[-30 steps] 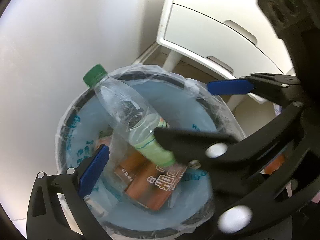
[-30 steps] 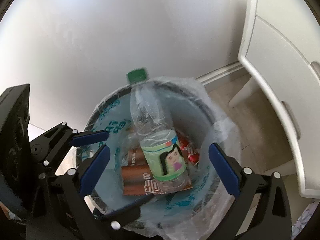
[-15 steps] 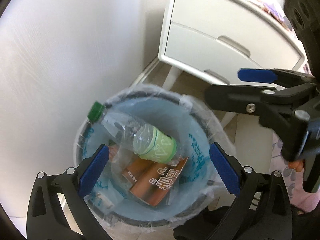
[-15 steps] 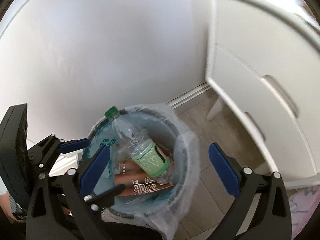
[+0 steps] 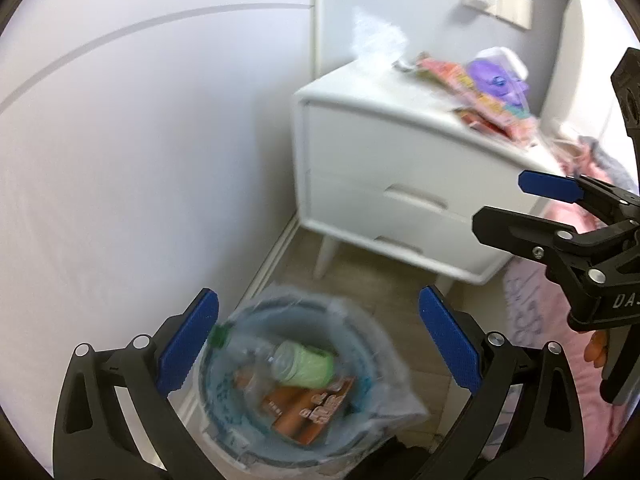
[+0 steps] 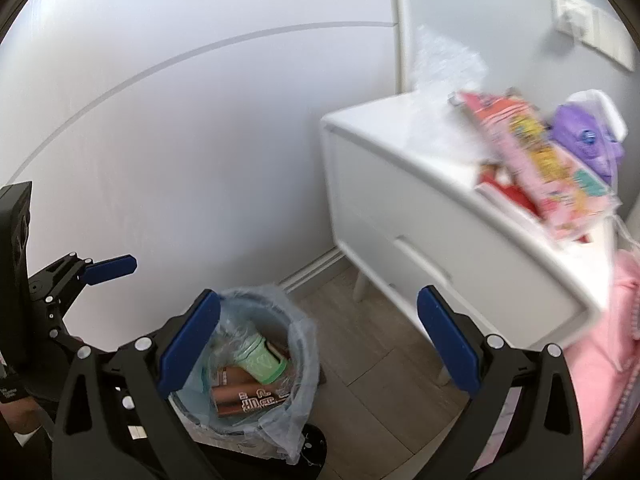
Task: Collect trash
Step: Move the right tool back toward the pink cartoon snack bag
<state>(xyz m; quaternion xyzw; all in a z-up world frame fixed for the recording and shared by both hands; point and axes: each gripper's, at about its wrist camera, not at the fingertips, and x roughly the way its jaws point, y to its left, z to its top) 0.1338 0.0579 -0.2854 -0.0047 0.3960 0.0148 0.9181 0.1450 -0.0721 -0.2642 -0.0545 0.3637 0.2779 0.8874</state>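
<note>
A round bin (image 5: 362, 344) (image 6: 310, 354) lined with a clear bag stands on the floor by the wall. Inside lie a clear plastic bottle (image 5: 292, 362) (image 6: 260, 358) with a green cap and label, and a brown packet (image 5: 310, 402) (image 6: 244, 398). My left gripper (image 5: 318, 350) hangs open above the bin, empty. My right gripper (image 6: 318, 346) is open and empty too, higher up and right of the bin. On the white nightstand (image 5: 384, 184) (image 6: 400, 208) lie colourful wrappers (image 5: 480, 96) (image 6: 536, 156), a purple pack (image 5: 500, 80) (image 6: 588, 136) and crumpled clear plastic (image 5: 376, 44) (image 6: 444, 60).
A white wall runs along the left. Wood-look floor (image 6: 372, 384) lies between bin and nightstand legs. Pink bedding (image 5: 532, 320) (image 6: 600, 360) fills the right edge. Wall switches (image 5: 496, 0) (image 6: 588, 32) sit above the nightstand. The other gripper shows at each view's side.
The bottle has dropped from the right gripper and lies in the bin. Both grippers have risen and pulled back; the nightstand top with its litter has come into view.
</note>
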